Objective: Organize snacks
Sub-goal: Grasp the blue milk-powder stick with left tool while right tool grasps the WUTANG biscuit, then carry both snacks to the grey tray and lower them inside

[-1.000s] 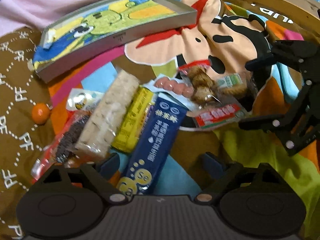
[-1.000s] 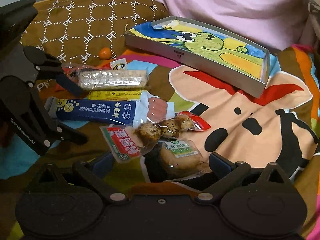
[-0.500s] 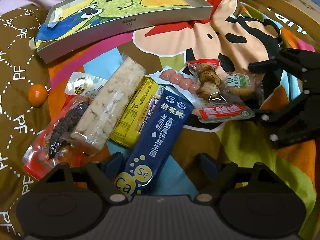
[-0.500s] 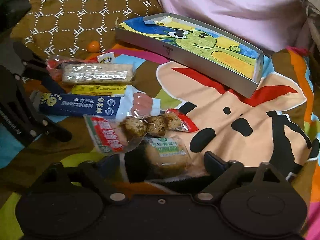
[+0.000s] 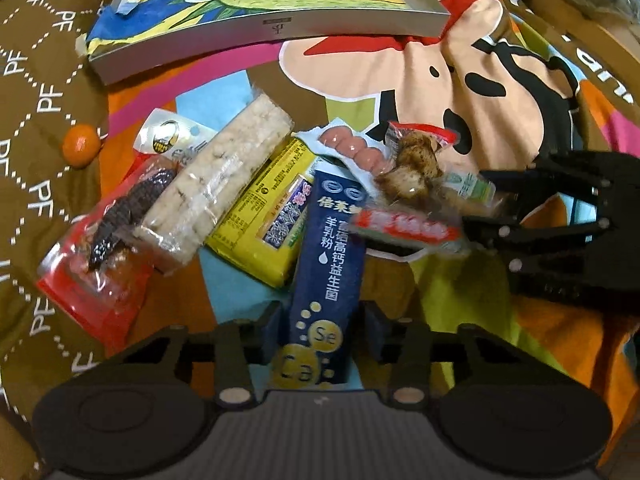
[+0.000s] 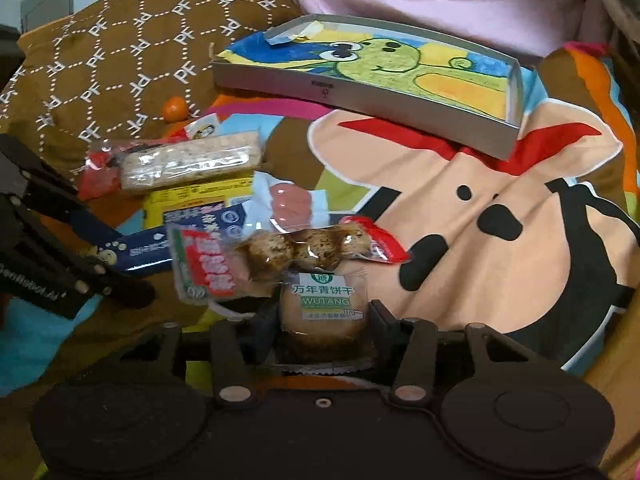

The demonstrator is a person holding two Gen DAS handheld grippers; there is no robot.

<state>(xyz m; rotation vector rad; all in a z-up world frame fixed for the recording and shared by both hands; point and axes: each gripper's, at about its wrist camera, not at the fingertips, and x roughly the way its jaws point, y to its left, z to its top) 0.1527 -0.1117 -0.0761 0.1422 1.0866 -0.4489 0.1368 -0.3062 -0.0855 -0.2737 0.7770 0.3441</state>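
Closing left gripper (image 5: 322, 326) on blue sachet (image 5: 326, 264), right gripper (image 6: 324, 322) on biscuit packet (image 6: 324, 304)

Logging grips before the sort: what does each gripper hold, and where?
Left gripper: blue sachet, near end. Right gripper: biscuit packet, across its sides.

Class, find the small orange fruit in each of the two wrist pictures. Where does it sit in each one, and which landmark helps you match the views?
Left wrist view: the small orange fruit lies at the left edge, on the brown patterned cushion.
Right wrist view: the fruit sits upper left, on the same cushion.
Shared landmark: the grey tray with the green cartoon drawing, beyond the snacks in both.
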